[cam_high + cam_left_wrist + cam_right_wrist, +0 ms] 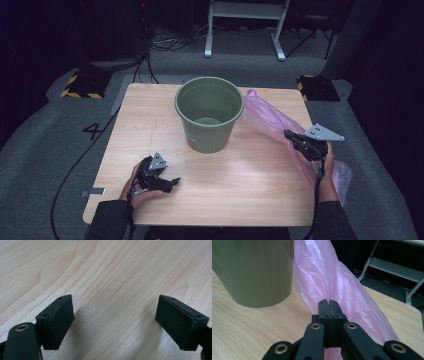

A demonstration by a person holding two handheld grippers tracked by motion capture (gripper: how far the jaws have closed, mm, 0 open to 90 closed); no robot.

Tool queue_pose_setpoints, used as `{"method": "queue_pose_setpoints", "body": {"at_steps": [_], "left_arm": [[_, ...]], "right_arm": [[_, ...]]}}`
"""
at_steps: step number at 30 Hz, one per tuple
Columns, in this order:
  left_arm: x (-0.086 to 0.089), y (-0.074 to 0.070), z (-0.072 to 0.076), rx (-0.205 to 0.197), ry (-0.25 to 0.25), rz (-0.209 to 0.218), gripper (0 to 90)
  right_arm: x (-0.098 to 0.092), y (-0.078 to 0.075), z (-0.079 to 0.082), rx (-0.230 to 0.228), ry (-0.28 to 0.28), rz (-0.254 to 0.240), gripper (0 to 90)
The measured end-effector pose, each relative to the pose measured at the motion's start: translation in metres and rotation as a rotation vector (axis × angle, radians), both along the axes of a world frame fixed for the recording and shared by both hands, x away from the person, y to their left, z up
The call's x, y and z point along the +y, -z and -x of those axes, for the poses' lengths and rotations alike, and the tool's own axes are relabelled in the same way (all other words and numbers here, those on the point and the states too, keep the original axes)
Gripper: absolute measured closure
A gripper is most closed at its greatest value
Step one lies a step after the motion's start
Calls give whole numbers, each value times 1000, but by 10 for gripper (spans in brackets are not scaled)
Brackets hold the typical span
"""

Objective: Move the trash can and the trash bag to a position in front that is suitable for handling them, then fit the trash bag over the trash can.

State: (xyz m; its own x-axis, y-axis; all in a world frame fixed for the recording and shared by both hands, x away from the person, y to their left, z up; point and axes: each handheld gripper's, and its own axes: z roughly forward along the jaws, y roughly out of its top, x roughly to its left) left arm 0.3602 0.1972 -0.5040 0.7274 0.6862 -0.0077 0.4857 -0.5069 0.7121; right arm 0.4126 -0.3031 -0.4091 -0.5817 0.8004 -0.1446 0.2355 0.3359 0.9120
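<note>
Two tools: right tool [329, 302] raised, clamping pink bag [322, 277]; left tool [113, 322] low on table [112, 270], gaping.

The round green plastic bin [206, 114] is standing upright on the light wooden table [250, 185], centre and toward the far edge. The thin pink plastic bag [267, 117] is lying just right of the bin, touching its rim and trailing toward the near right, over the table's right edge. The right gripper [289, 134] is sitting on the bag, right of the bin. The left gripper [174, 181] is resting near left on bare table, well apart from the bin.
</note>
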Motion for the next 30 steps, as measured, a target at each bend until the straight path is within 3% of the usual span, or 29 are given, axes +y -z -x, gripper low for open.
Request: {"method": "queue_pose_setpoints", "body": {"at_steps": [30], "left_arm": [[0,0,0,-1,-1,1,146]], "right_arm": [[-15,-23,12,-73,26,-56,900]]}}
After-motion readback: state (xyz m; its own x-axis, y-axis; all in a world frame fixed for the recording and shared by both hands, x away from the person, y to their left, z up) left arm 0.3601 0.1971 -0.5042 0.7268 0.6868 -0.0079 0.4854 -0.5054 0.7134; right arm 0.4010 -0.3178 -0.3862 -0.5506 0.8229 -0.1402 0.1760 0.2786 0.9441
